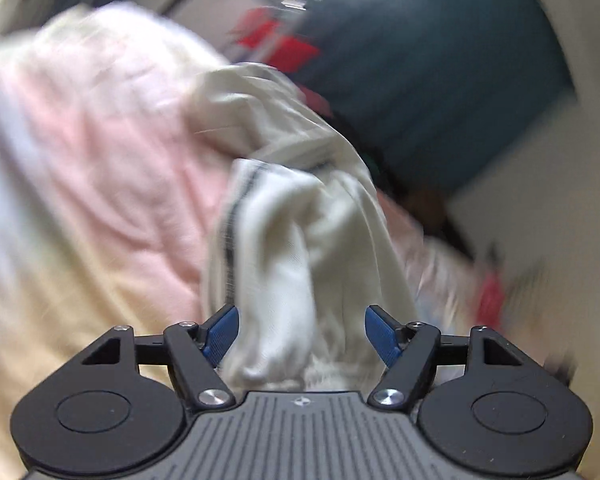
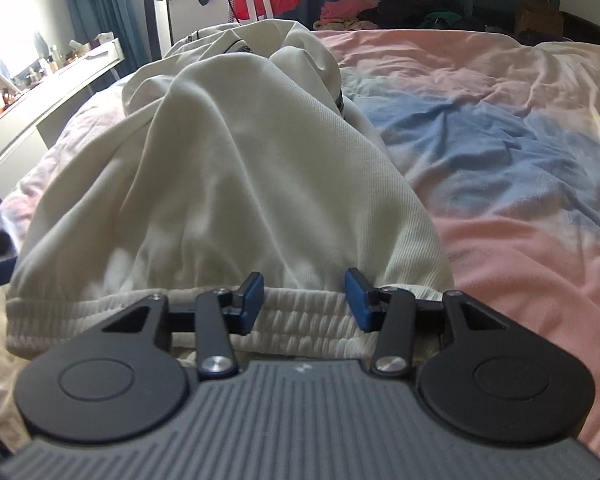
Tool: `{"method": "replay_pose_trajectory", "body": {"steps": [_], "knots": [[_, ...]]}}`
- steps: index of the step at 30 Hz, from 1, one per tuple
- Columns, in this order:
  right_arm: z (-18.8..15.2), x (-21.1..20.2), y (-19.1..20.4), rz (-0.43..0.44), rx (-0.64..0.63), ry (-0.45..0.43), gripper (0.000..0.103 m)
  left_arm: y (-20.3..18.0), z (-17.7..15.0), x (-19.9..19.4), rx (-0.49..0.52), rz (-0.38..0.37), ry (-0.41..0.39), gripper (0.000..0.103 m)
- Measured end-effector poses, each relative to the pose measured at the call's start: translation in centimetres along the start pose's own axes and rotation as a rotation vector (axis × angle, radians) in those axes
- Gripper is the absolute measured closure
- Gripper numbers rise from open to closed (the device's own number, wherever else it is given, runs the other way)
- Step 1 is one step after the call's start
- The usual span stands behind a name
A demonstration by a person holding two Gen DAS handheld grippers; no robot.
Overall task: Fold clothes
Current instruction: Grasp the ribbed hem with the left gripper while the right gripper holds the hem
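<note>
i see cream pants [image 2: 228, 184] lying bunched up on the bed cover [image 2: 500, 160], which is pink and blue. the stretchy waistband [image 2: 300, 312] is at the near end, right under my right gripper [image 2: 305, 300]. its jaws stand wide apart over the waistband and hold nothing.

my left gripper [image 1: 302, 334] is wide apart too. the same cream cloth runs between its blue fingers [image 1: 382, 338], but they do not pinch it. that picture is very blurry, so i cannot tell if the cloth touches them.

what could go wrong? i think the pants are in a heap, not flat, so a fold made now would come out lumpy. if my right gripper closes on only the top layer of the waistband, the under layer may slide away and twist. if i bite too deep i may grab the bed cover too and drag it up. the blur on the left makes aiming hard, so i could miss the cloth.
</note>
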State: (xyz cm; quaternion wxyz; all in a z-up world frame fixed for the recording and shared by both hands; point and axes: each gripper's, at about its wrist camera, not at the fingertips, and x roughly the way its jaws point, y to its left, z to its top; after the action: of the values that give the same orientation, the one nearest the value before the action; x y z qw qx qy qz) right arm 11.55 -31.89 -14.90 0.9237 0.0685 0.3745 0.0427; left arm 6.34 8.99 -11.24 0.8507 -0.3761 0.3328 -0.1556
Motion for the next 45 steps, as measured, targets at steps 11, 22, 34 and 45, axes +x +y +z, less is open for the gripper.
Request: {"method": "replay_pose_trajectory", "body": {"steps": [11,22,34,45], "knots": [[1.3,-2.3,-2.4,0.110,0.163,-0.060,0.054,2.7,-0.3,4.3,-0.109,0.089,0.227,0.043],[0.7,-3.2,-11.0,0.175,0.624,-0.096,0.044,2.3,-0.6,4.1,-0.079,0.172,0.188,0.075],[1.0,-2.5,0.4,0.294,0.028,0.011,0.081,2.4,1.3,1.2,-0.123,0.229,-0.012,0.099],[0.9,-4.2,-1.9,0.237,0.169,-0.066,0.065,3.0,0.1,1.8,-0.087,0.269,0.109,0.067]]}}
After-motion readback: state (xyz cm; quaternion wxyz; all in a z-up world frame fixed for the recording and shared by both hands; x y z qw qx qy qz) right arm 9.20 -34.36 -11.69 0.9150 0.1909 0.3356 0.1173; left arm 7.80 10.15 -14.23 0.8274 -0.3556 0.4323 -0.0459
